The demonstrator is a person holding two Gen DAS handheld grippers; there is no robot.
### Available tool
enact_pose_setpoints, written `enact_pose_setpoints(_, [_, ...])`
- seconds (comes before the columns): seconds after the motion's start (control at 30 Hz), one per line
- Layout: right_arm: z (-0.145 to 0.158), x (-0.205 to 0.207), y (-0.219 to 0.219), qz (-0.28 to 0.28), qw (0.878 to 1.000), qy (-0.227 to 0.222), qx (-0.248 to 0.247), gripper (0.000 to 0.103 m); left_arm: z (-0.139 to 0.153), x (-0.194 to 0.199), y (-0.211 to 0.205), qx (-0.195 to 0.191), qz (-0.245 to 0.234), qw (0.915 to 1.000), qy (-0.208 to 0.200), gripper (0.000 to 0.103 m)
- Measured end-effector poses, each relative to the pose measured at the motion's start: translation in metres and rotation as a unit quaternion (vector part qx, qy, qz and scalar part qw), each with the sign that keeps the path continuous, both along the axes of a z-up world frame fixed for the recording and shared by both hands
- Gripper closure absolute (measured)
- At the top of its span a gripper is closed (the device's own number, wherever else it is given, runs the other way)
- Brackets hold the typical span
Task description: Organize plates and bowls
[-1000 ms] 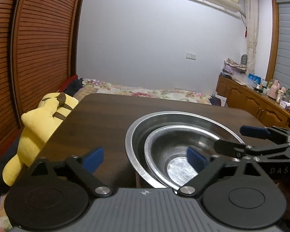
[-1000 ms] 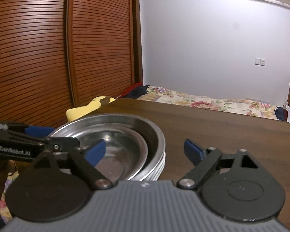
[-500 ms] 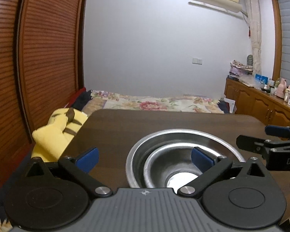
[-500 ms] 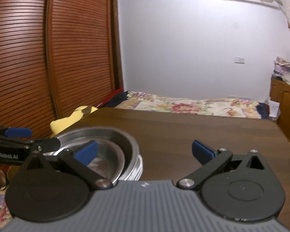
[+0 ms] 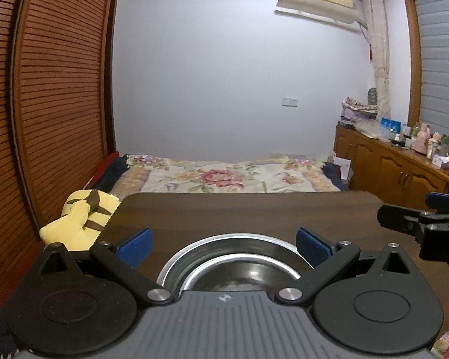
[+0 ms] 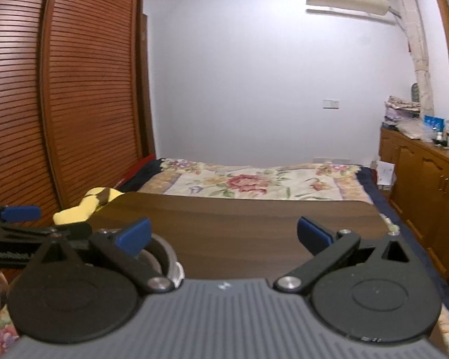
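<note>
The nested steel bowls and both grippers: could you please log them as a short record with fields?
bowls: smaller steel bowl nested inside larger steel bowl
surface: dark wooden table, bowls at its near edge
left gripper: open, nothing between the pads
right gripper: open, jaws just opened further, nothing between them
beside table: yellow plush toy
</note>
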State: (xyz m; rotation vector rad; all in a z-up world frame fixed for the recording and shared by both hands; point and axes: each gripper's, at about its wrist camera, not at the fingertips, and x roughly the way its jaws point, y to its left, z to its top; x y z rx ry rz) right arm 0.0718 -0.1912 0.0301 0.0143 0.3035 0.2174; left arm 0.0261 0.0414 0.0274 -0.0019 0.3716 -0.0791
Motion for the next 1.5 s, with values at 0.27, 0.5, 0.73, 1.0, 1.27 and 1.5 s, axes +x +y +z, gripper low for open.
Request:
enact_pose_setpoints(0.27, [0.005, -0.014, -0.01, -0.013, 1.0, -0.007, -0.005, 0.0, 0.01, -0.017, -0.02, 0.015, 0.0, 0.9999, -0.005, 0.0])
enact_pose_setpoints(0.5, [0.005, -0.019, -0.012, -0.006, 1.0, -0.01, -0.003, 0.0, 0.007, -0.027, -0.03, 0.027, -0.002, 0.9996, -0.008, 0.0])
enact_pose_setpoints(0.73, [0.0, -0.026, -0.014, -0.01, 1.0, -0.015, -0.009, 0.0, 0.001, -0.032, -0.03, 0.03, 0.002, 0.9995, -0.008, 0.0])
enact_pose_setpoints(1.0, [-0.008, -0.03, -0.018, -0.017, 1.0, -0.01, -0.009, 0.0, -0.009, -0.036, -0.027, 0.031, 0.008, 0.9995, 0.001, 0.0])
enact_pose_setpoints(1.27, [-0.019, -0.031, -0.024, -0.022, 1.0, 0.004, -0.009, 0.0, -0.02, -0.039, -0.026, 0.029, 0.014, 0.9994, 0.013, 0.0])
enact_pose_setpoints(1.5, [-0.031, -0.028, -0.028, -0.032, 0.999, 0.021, -0.006, 0.0, -0.03, -0.04, -0.028, 0.03, 0.016, 0.9991, 0.026, 0.0])
